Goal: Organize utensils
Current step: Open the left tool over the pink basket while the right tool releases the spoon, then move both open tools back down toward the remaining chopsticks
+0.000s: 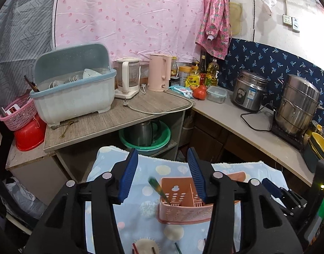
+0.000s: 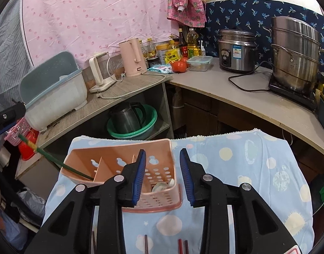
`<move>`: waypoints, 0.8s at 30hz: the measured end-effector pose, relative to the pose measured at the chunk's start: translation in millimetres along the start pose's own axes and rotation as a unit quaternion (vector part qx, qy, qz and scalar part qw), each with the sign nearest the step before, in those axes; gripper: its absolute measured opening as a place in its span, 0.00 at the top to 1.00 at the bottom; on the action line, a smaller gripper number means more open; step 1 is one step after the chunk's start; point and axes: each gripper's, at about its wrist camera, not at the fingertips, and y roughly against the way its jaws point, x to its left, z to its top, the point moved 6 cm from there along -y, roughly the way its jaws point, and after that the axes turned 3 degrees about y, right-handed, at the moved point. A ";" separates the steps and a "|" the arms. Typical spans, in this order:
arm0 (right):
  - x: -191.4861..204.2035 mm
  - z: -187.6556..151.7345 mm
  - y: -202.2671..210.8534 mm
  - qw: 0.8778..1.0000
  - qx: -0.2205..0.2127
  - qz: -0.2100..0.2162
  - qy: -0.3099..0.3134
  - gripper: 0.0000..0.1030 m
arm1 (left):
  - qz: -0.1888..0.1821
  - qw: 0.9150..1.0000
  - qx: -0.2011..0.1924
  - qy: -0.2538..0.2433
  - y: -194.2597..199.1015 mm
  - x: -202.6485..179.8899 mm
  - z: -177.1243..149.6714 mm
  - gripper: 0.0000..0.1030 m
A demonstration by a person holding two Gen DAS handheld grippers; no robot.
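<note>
One green chopstick (image 2: pixel 54 159) leans in the left compartment of the pink utensil caddy (image 2: pixel 159 154), its top tilted out over the left rim, while a pale spoon or two (image 2: pixel 162 187) lie in the right compartment. The caddy stands on a blue patterned towel (image 2: pixel 257 169), and more chopsticks (image 2: pixel 183 246) lie flat on the towel at the near edge, well apart from it. Both claws stand apart with nothing between the pads: the left gripper (image 1: pixel 163 176) hangs over the caddy's left part, and the right gripper (image 2: pixel 163 175) over its right part. The step in hand looks like fetching the next loose stick; doing it well likely means pinching one stick near its middle, lifting it clear, and lowering it end-first beside the green one without nudging the light caddy.
</note>
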 end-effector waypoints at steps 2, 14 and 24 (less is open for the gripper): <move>-0.5 -5.8 12.8 1.000 -0.005 -0.003 0.002 0.65 | -0.001 1.000 0.003 0.001 6.8 1.9 -5.6 0.55; -16.5 -86.6 95.4 1.000 0.015 -0.009 -0.017 0.62 | -0.002 0.999 0.048 0.003 57.2 13.4 -80.6 0.55; -43.0 -195.2 151.3 0.996 0.079 -0.015 -0.045 0.62 | -0.009 0.991 0.136 0.008 88.7 22.6 -200.9 0.55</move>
